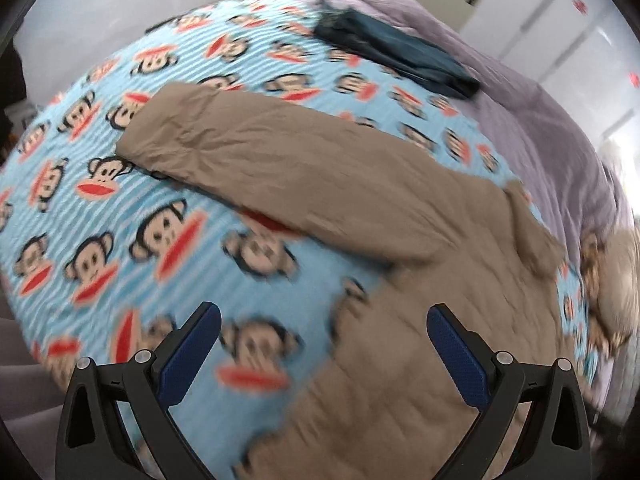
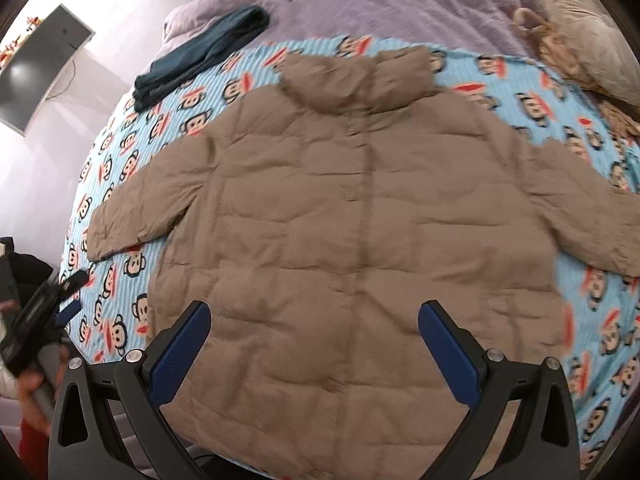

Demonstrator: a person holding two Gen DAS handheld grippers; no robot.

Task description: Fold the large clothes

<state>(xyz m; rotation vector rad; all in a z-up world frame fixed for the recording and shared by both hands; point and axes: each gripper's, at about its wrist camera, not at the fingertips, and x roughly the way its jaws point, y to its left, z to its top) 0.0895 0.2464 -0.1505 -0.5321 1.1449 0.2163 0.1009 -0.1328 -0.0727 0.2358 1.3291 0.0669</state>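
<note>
A tan quilted jacket (image 2: 352, 216) lies spread flat, both sleeves out, collar at the far end, on a blue monkey-print blanket (image 2: 120, 168). In the left wrist view the jacket (image 1: 320, 184) shows its left sleeve stretched out to the left. My left gripper (image 1: 324, 320) is open and empty, above the blanket by the jacket's lower left edge. It also shows at the left edge of the right wrist view (image 2: 70, 294). My right gripper (image 2: 314, 318) is open and empty above the jacket's lower middle.
A folded dark teal garment (image 2: 200, 56) lies at the blanket's far left corner, also in the left wrist view (image 1: 396, 56). A lilac bedspread (image 2: 380, 4) covers the bed beyond. Pillows and a plush toy (image 2: 560, 44) lie at the far right. A monitor (image 2: 36, 68) stands at left.
</note>
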